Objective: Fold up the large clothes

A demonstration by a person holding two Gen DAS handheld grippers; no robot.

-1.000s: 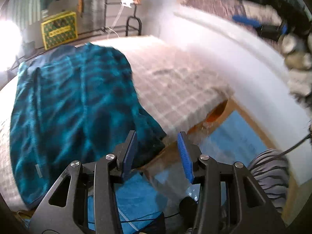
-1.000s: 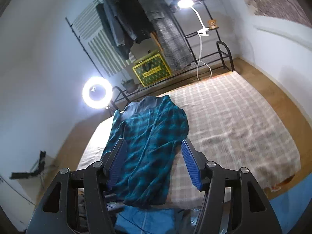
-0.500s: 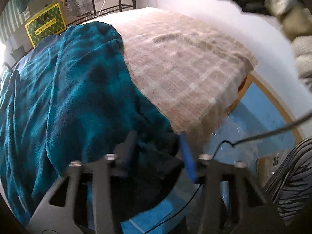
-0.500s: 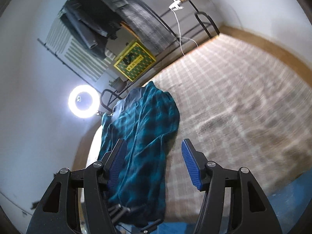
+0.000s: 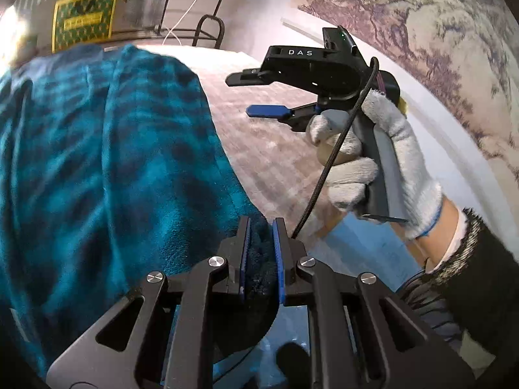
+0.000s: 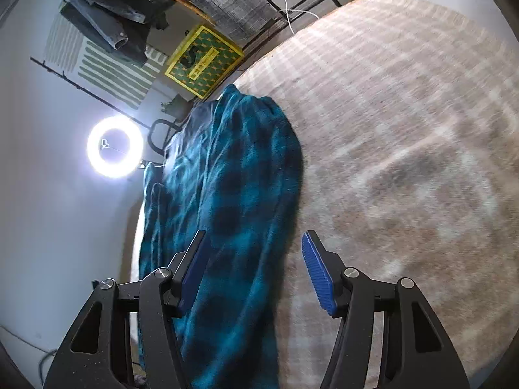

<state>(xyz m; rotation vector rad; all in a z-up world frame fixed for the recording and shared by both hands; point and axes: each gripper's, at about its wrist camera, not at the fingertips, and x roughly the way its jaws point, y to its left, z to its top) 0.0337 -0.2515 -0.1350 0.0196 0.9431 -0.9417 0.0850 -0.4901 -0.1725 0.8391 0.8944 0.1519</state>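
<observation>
Where open before, left hand-held gripper (image 5: 260, 253) now clamps teal robe (image 5: 107, 149) hem; right hand-held gripper (image 6: 254, 270) stays wide.

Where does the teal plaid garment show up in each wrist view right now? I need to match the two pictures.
Left wrist: the teal plaid garment fills the left half, its near edge pinched in the left claw.
Right wrist: the garment runs down the centre-left, under the open right claw, untouched.
Shared landmark: the yellow-and-green box beyond the bed.
</observation>
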